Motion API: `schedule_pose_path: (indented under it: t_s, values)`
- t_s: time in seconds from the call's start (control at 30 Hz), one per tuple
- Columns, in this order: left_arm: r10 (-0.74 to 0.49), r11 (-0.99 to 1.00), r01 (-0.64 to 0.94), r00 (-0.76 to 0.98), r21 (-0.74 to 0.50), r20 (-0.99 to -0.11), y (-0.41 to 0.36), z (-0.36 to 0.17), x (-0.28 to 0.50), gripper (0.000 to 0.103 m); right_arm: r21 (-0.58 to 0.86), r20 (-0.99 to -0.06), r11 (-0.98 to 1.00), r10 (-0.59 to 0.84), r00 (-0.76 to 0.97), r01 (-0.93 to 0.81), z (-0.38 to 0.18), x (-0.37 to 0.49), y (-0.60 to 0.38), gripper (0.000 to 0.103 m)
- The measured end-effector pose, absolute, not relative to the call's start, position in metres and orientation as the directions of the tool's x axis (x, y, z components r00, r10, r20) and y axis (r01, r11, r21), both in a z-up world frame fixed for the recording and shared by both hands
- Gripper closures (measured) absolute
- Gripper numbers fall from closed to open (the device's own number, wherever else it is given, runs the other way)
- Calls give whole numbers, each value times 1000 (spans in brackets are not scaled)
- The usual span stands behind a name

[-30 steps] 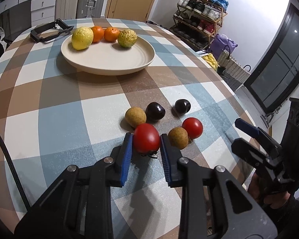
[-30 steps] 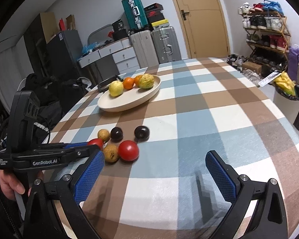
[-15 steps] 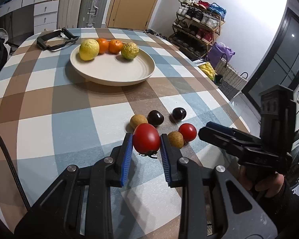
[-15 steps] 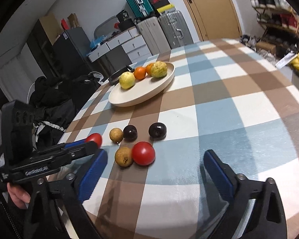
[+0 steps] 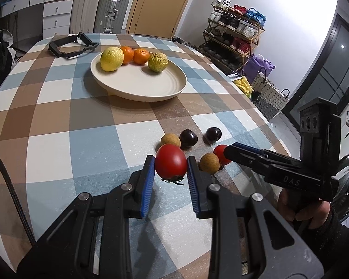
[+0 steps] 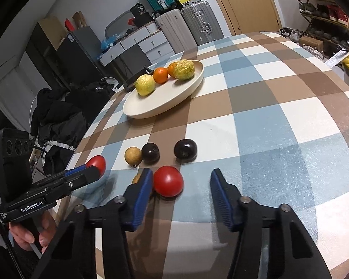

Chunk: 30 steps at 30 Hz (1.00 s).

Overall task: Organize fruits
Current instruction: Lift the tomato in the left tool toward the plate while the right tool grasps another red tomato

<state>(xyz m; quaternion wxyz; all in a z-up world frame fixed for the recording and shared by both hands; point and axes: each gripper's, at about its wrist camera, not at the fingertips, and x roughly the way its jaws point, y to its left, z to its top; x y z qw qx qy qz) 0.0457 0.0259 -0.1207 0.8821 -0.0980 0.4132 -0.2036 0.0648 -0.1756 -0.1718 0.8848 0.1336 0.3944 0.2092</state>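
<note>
My left gripper (image 5: 171, 166) is shut on a red tomato (image 5: 170, 164) and holds it above the checked tablecloth; it also shows in the right wrist view (image 6: 96, 164). My right gripper (image 6: 180, 182) is open around a second red tomato (image 6: 168, 181) that lies on the cloth, close to the left finger. Two brown longans (image 5: 170, 139) (image 5: 209, 163) and two dark cherries (image 5: 188, 138) (image 5: 213, 134) lie beside it. A cream plate (image 5: 139, 86) farther back holds a yellow lemon (image 5: 111, 58), two oranges (image 5: 141, 55) and a green-yellow fruit (image 5: 158, 62).
A black frame-like object (image 5: 69, 46) lies on the table behind the plate. The round table's edge (image 5: 256, 107) curves off at the right. Suitcases, drawers and a shoe rack (image 5: 235, 37) stand beyond it.
My left gripper has lifted the tomato and drawn back from the fruit group. My right gripper has moved in from the right and now straddles the second tomato.
</note>
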Motion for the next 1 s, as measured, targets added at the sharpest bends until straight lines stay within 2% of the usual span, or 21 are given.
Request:
schedule_pose_path:
  t_s: [0.27, 0.4, 0.7, 1.0]
  values:
    - [-442, 897, 270, 582, -351, -682, 34, -118, 46, 78, 384, -659, 876, 481, 578, -291, -174, 66, -160, 60]
    - [-439, 898, 267, 593, -350, -675, 40, -114, 47, 78, 396, -656, 875, 482, 581, -279, -174, 68, -163, 72]
    - [-425, 905, 258, 614, -340, -665, 48, -105, 63, 78, 442, -605, 857, 503, 618, -265, -169, 62, -177, 73]
    - [-402, 915, 251, 643, -317, -652, 46, -92, 105, 78, 431, -540, 850, 511, 669, -302, -136, 76, -188, 73]
